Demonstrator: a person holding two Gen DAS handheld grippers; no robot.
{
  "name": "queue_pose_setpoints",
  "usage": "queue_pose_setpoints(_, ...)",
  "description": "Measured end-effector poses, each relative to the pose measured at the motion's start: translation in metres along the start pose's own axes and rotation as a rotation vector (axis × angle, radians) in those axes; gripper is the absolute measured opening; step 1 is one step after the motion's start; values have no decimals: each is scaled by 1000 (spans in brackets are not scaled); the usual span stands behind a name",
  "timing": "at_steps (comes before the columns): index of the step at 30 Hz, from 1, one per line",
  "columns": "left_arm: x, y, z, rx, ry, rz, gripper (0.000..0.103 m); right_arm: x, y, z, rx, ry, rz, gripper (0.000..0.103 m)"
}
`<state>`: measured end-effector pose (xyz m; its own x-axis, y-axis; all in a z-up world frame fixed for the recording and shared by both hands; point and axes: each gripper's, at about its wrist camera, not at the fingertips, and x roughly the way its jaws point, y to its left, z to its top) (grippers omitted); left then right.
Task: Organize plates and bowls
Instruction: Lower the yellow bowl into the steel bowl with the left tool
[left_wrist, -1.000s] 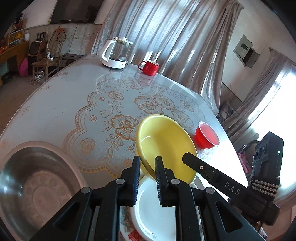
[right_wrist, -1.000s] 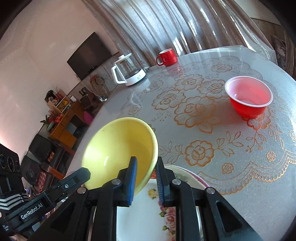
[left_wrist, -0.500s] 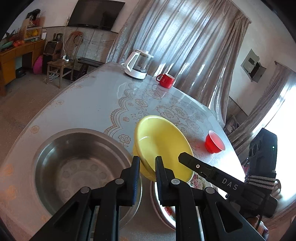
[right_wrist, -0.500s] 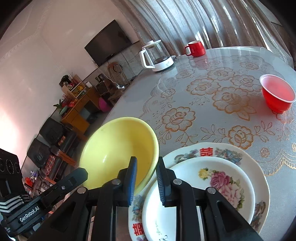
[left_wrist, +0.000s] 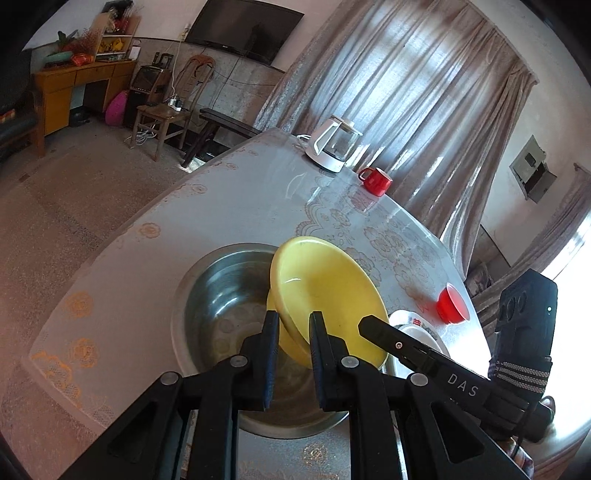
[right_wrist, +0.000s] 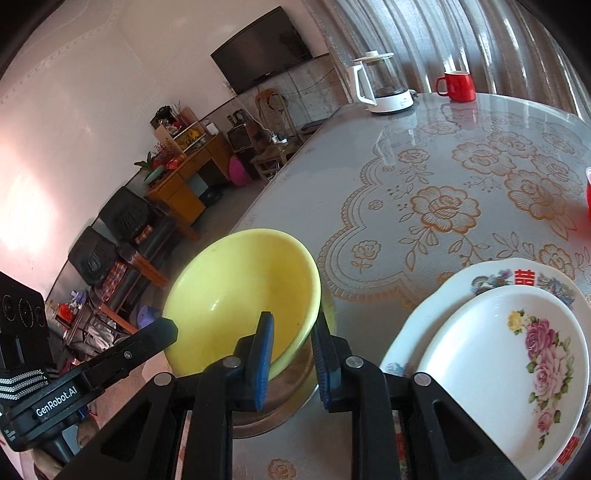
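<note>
A yellow bowl (left_wrist: 325, 291) hangs tilted over a large steel basin (left_wrist: 221, 295) on the flowered table. My left gripper (left_wrist: 293, 321) is shut on the bowl's near rim. From the other side my right gripper (right_wrist: 291, 325) is shut on the rim of the same yellow bowl (right_wrist: 236, 288). Each view shows the other gripper's finger at the bowl's edge. The basin's rim (right_wrist: 280, 406) shows just under the bowl. To the right lie two stacked flowered plates (right_wrist: 517, 350), the smaller white one on top; the plates' edge (left_wrist: 417, 328) peeks out behind the bowl.
A red plastic cup (left_wrist: 450, 306) stands beyond the plates. At the table's far end are a glass kettle (left_wrist: 334, 147) and a red mug (left_wrist: 375, 181). The table edge (left_wrist: 110, 258) runs close to the basin's left; chairs and cabinets stand on the floor beyond.
Both grippers have carried the yellow bowl leftward, off the stacked plates and over the steel basin. The bowl has rolled a little. Both grips hold.
</note>
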<state>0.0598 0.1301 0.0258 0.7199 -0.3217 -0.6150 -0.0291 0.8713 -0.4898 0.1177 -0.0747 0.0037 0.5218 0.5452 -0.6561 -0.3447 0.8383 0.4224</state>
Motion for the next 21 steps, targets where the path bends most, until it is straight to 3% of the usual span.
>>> queue_pose_setpoints(9,5,23,-9,-41,18,28,15,26,12,-9,-44,68,-12,22)
queue_pose_setpoints(21,15,29,-18,-33,42,50,16,32,17,-15,-62,88,-30,25)
